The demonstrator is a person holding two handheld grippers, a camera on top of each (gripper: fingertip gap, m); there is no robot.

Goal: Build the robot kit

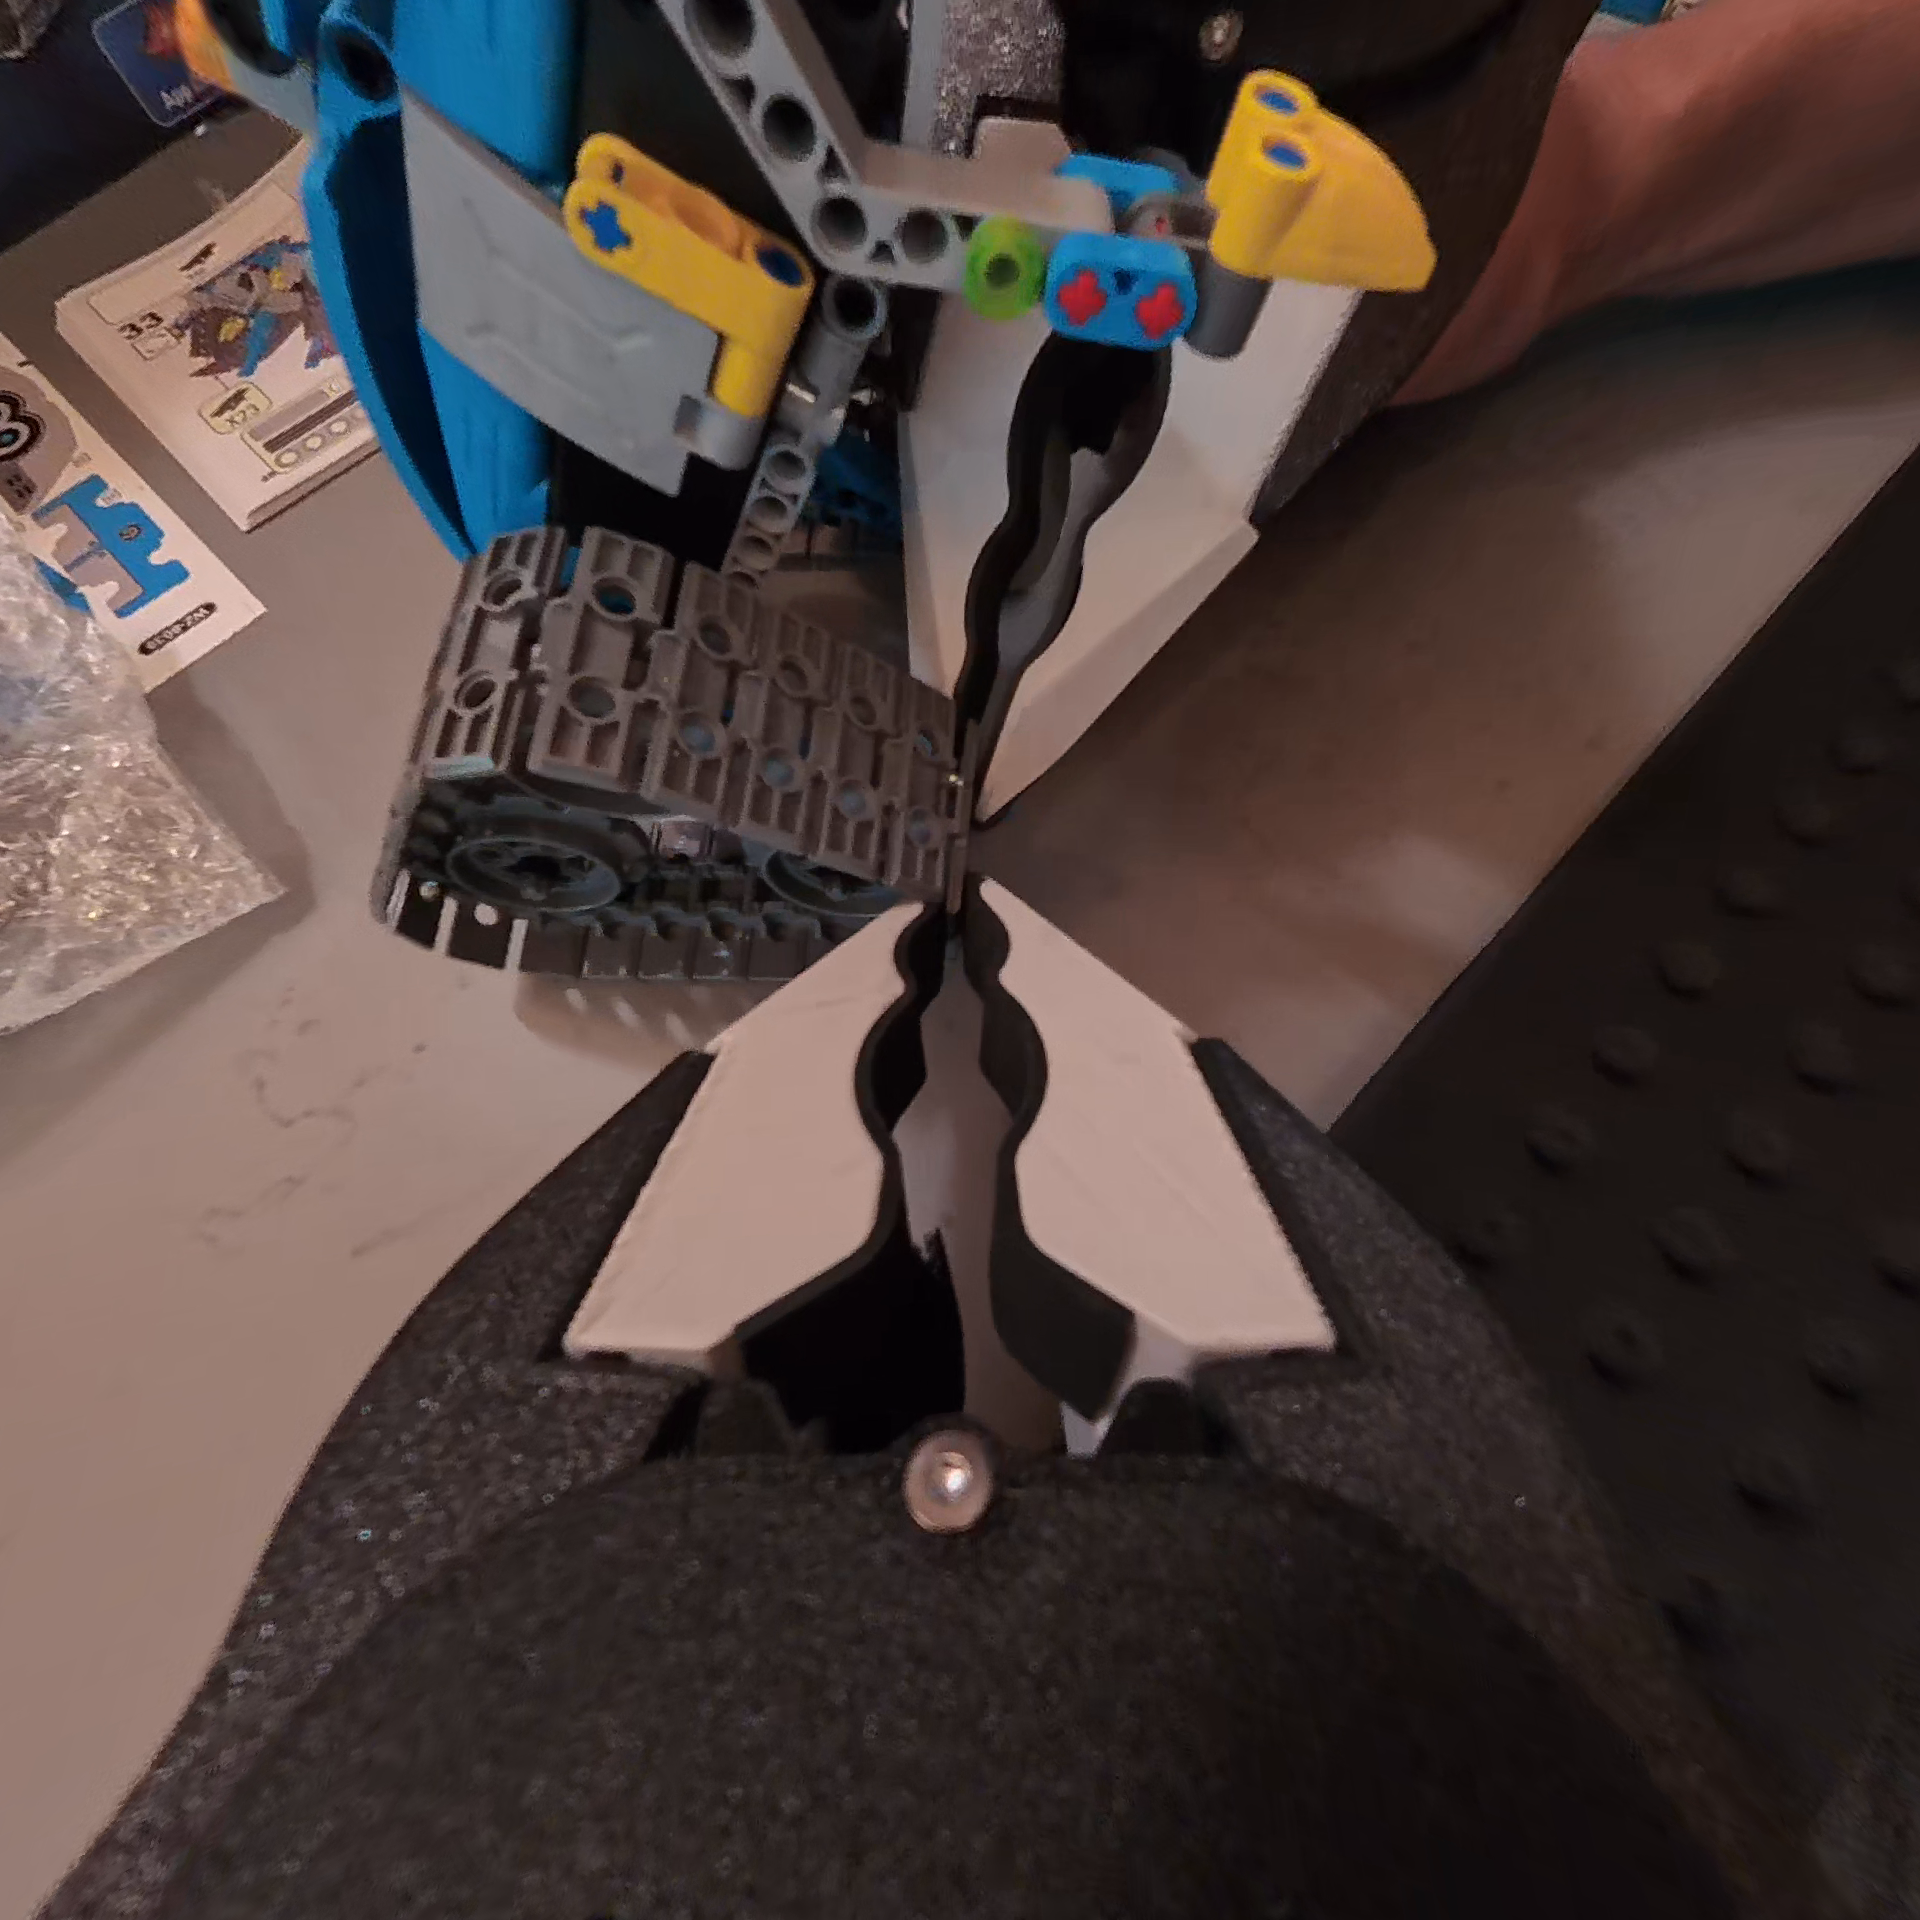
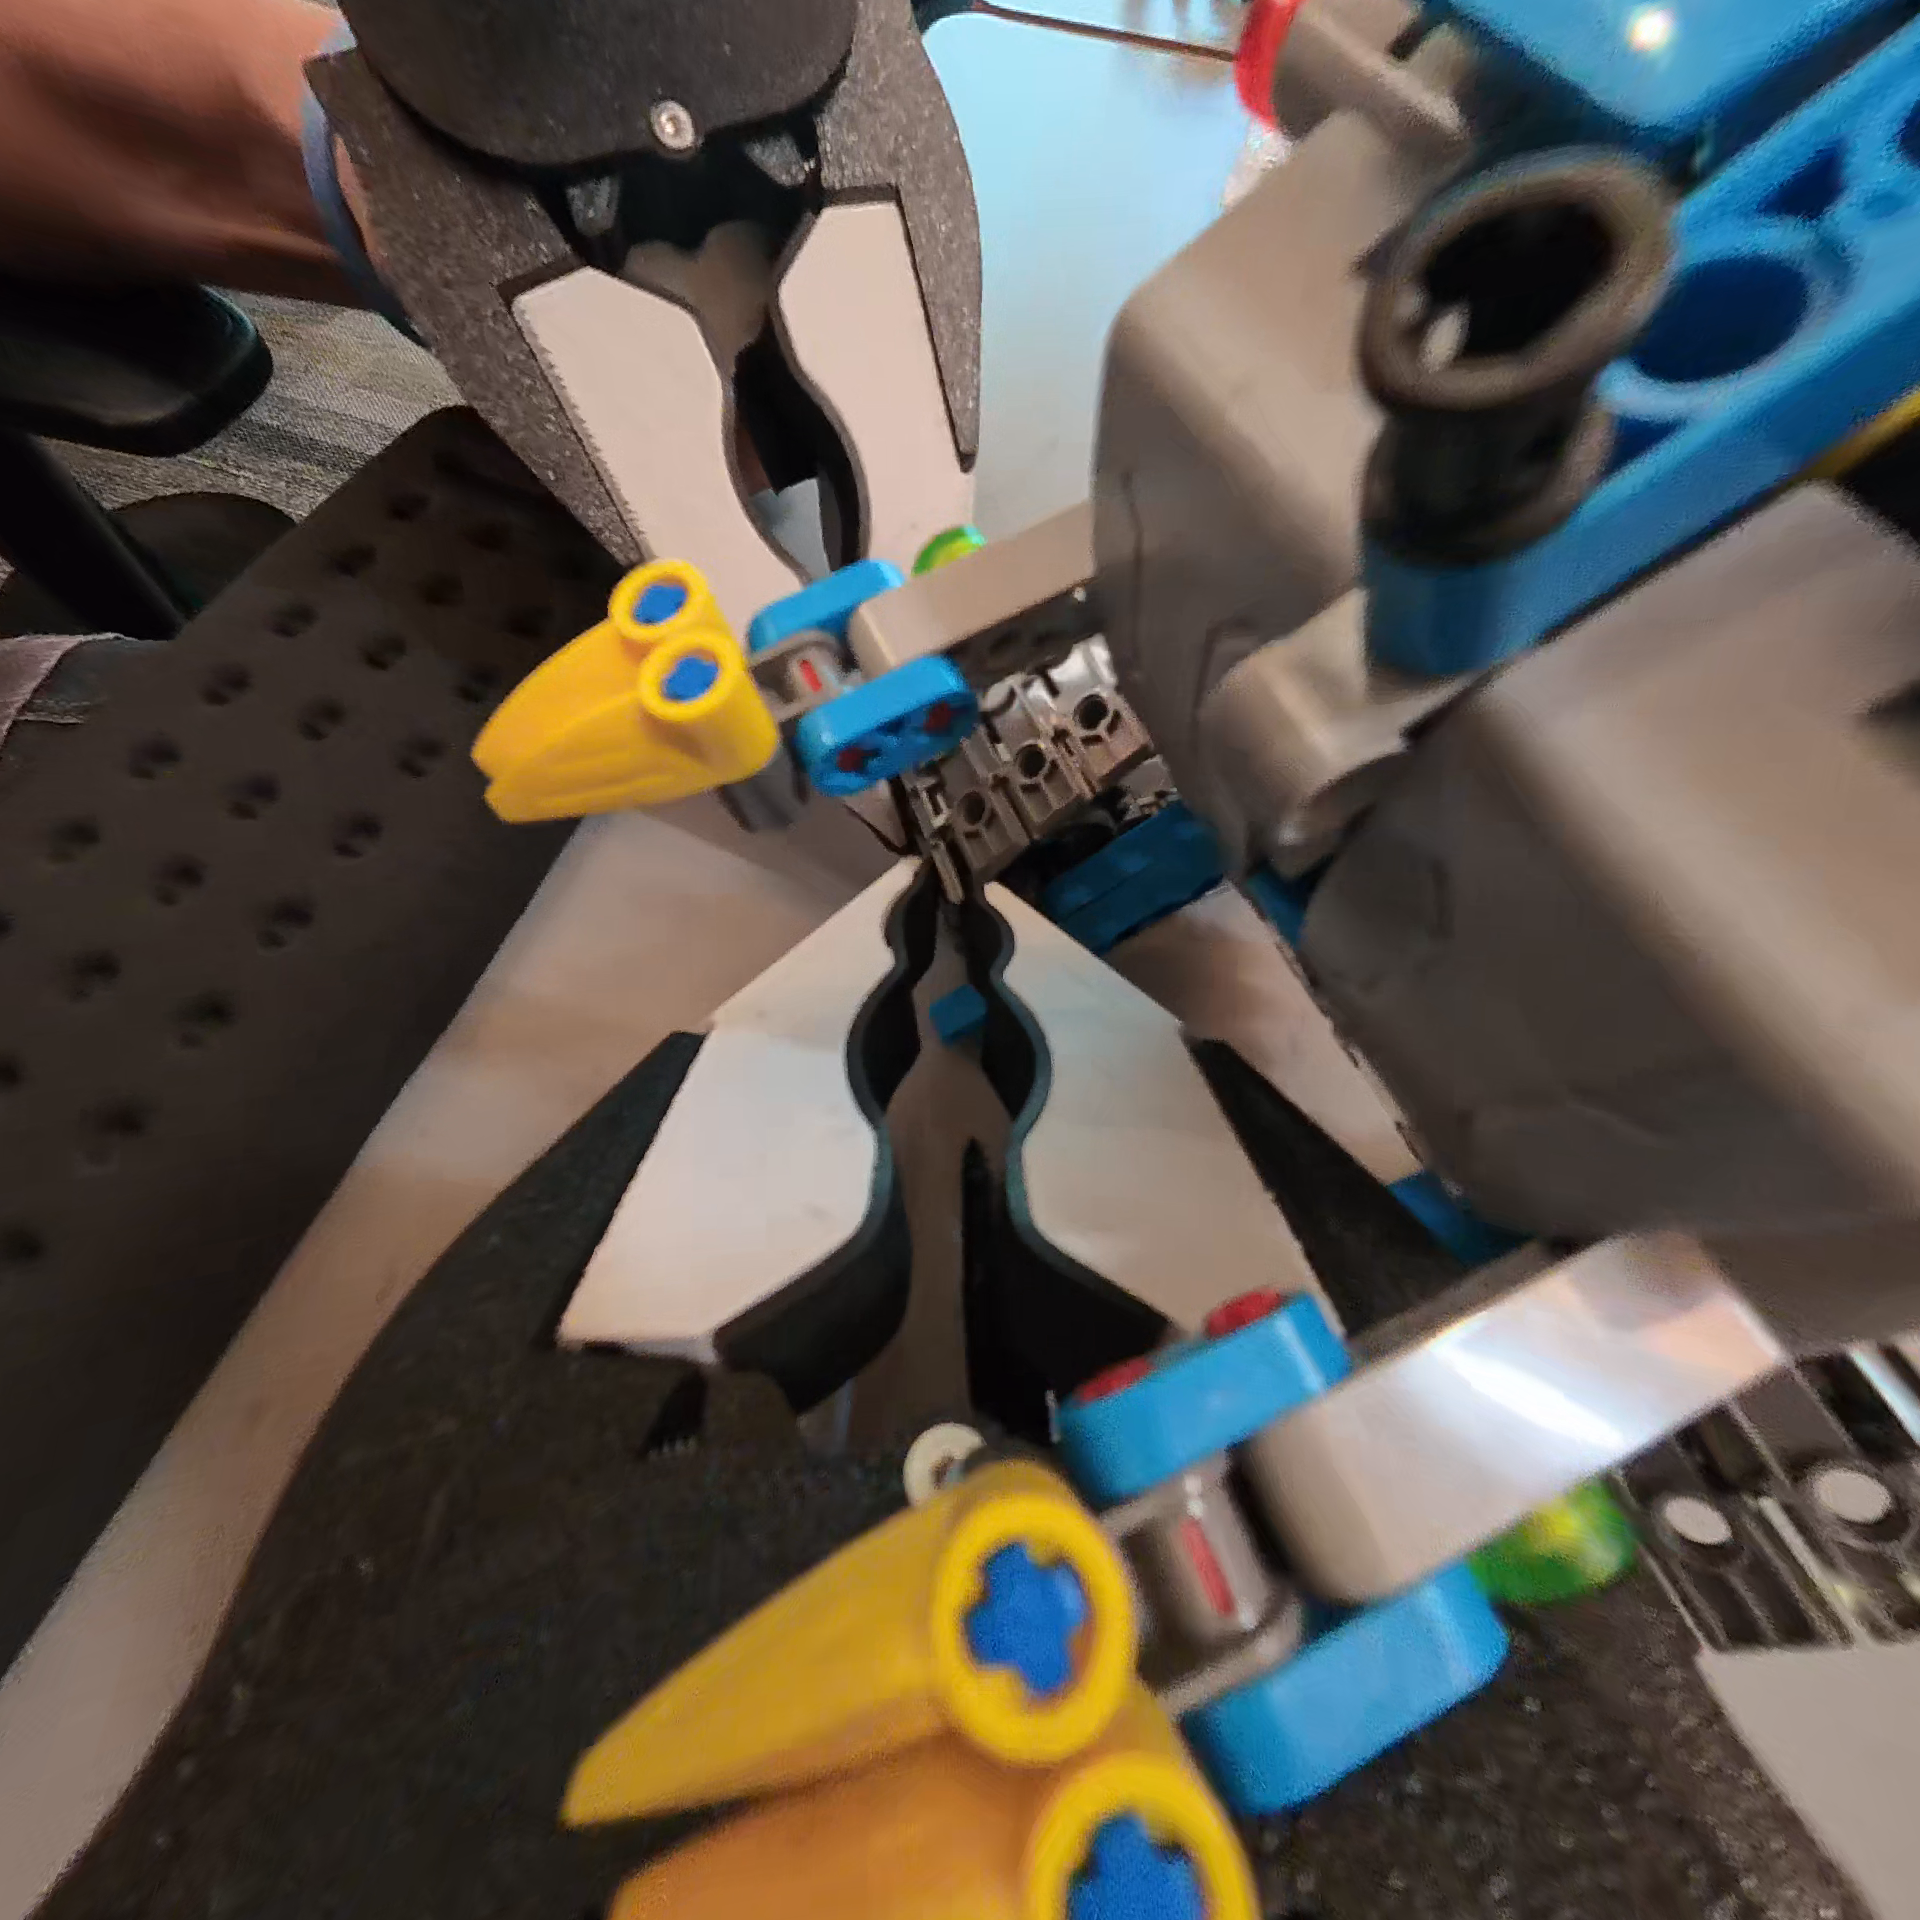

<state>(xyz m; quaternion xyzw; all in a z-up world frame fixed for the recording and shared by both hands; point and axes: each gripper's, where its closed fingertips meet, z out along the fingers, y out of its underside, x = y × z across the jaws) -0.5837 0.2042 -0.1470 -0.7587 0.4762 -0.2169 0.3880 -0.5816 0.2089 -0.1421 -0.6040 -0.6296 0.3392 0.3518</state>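
Left wrist view, ribbed grey track [image 1: 717, 727] (plastic), gripper [image 1: 961, 914] pinching

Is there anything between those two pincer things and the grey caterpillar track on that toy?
Nothing visible. The left hand-held gripper is shut on the end of the grey track, and the right hand-held gripper meets the same end from the opposite side, tip to tip.

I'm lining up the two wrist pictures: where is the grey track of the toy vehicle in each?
Left wrist view: grey track, centre left, its end at the left gripper tips.
Right wrist view: the track sits at centre, small, just above the right gripper tips.
Shared landmark: yellow cone piece beside the blue connector.
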